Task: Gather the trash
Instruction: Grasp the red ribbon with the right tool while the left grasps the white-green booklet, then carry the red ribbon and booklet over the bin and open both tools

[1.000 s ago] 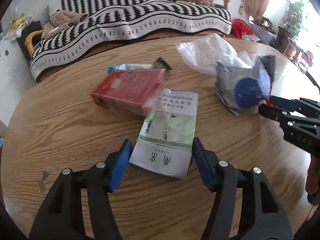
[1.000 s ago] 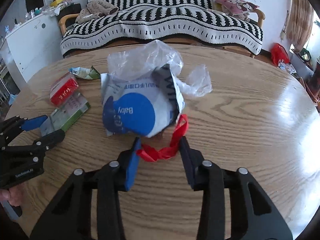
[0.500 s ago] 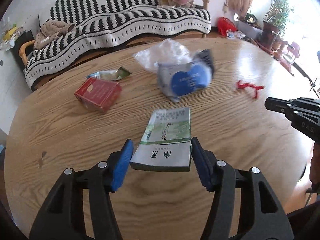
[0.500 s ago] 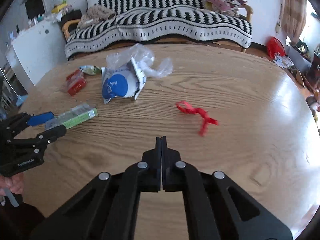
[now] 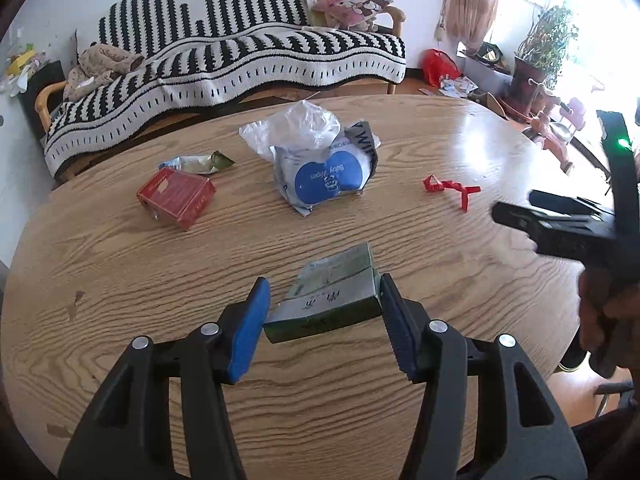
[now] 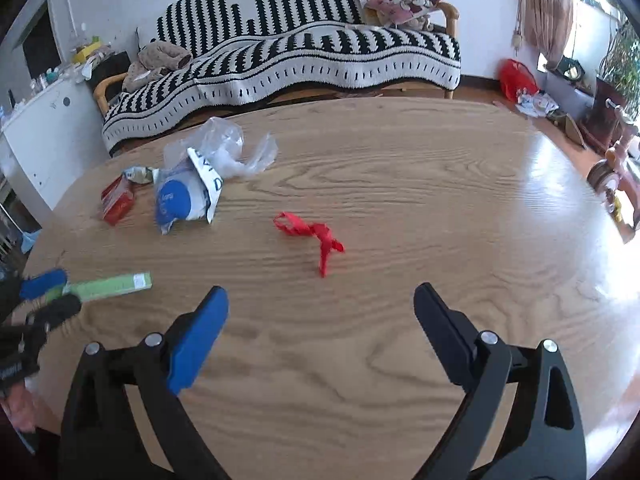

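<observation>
My left gripper (image 5: pixel 324 282) holds a flat green-and-grey carton (image 5: pixel 332 300) tilted above the wooden table (image 5: pixel 120 280); its jaws are closing on the carton's two sides. In the right wrist view that carton (image 6: pixel 112 285) sticks out of the left gripper (image 6: pixel 44 292) at the left edge. My right gripper (image 6: pixel 320 290) is opening wide over bare wood, nothing between its fingers. A red ribbon (image 6: pixel 308 232) lies loose on the table just beyond it. A blue-and-white wipes pack (image 5: pixel 324 178) rests against a clear plastic bag (image 5: pixel 296 128).
A red box (image 5: pixel 176 196) and a crumpled green wrapper (image 5: pixel 200 162) lie at the table's far left. A striped sofa (image 5: pixel 240 60) runs behind the table. A red bag (image 5: pixel 440 66) and potted plants (image 5: pixel 536 64) stand on the floor at the right.
The left gripper lifted the carton off the table and drew back. The right gripper left the red ribbon on the table, shut empty, pulled back, then opened wide.
</observation>
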